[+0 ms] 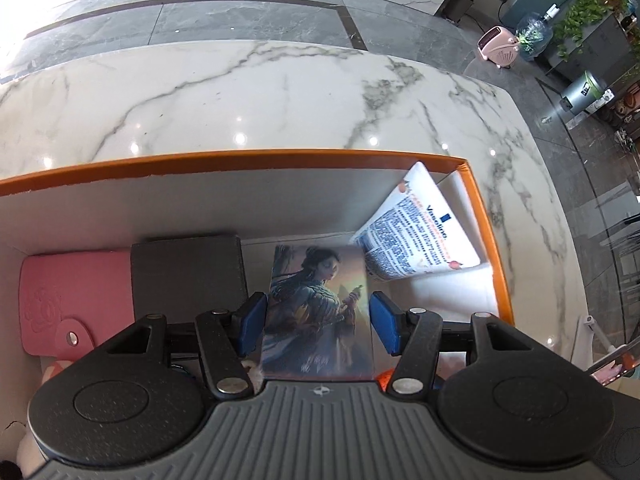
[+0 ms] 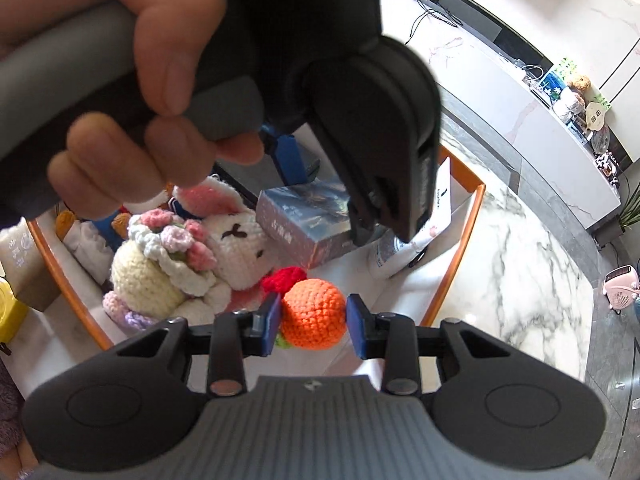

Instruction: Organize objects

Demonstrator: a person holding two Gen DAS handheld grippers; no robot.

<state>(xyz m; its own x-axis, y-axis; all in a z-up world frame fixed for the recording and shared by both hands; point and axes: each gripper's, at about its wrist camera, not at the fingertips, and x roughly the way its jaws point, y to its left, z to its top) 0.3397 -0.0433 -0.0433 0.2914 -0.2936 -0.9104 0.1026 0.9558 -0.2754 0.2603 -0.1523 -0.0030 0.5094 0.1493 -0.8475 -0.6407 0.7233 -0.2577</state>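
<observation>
1. Holding the picture box (image 1: 318, 316) between the left gripper (image 1: 318, 322) jaws inside the orange-rimmed tray (image 1: 248, 160); pads close on both edges, firm contact not confirmable, so grip state cannot tell.
2. Pinching the orange crochet ball (image 2: 314, 312) with the right gripper (image 2: 314, 320), jaws pressed onto its sides, above the tray's near end.
3. Risk: both grippers crowded over one tray; left hand (image 2: 132, 92) and its tool directly above the right jaws, collision likely on any lift.
4. Risk: soft yarn ball compressing and slipping out; box tipping onto the lotion tube (image 1: 420, 232) just beside it.
5. Noting white marble counter (image 1: 280, 96), glossy with ceiling-light glare; grey tiled floor, potted plants, pink heater (image 1: 500, 46) beyond.
</observation>
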